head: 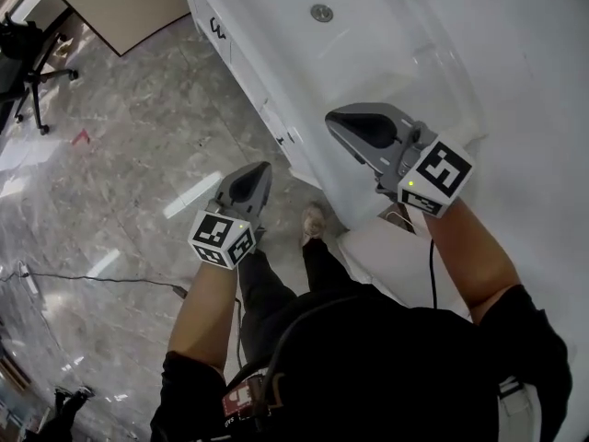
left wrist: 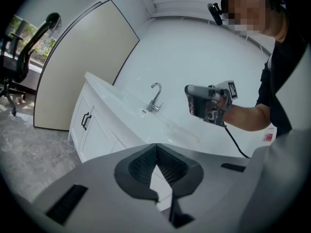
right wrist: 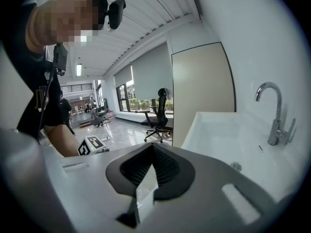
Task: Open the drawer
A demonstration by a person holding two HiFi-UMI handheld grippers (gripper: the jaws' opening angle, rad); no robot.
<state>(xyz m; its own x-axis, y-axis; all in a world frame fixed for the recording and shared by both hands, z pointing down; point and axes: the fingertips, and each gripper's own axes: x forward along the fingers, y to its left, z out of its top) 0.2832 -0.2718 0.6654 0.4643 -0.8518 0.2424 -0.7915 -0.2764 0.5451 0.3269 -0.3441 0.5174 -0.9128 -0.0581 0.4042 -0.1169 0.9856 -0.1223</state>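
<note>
Fingers point(left wrist: 142, 167) together, empty, L gripper point(left wrist: 156, 147) + R gripper point(right wrist: 153, 146); drawer point(head: 273, 118) white, dark handle point(head: 282, 140), closed.

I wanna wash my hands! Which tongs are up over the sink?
The right tongs, held above the white sink. The left tongs hang over the grey floor instead.

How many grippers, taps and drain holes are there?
Grippers: 2 (left gripper, right gripper)
Tap: 1
Drain hole: 1
Total: 4
</note>
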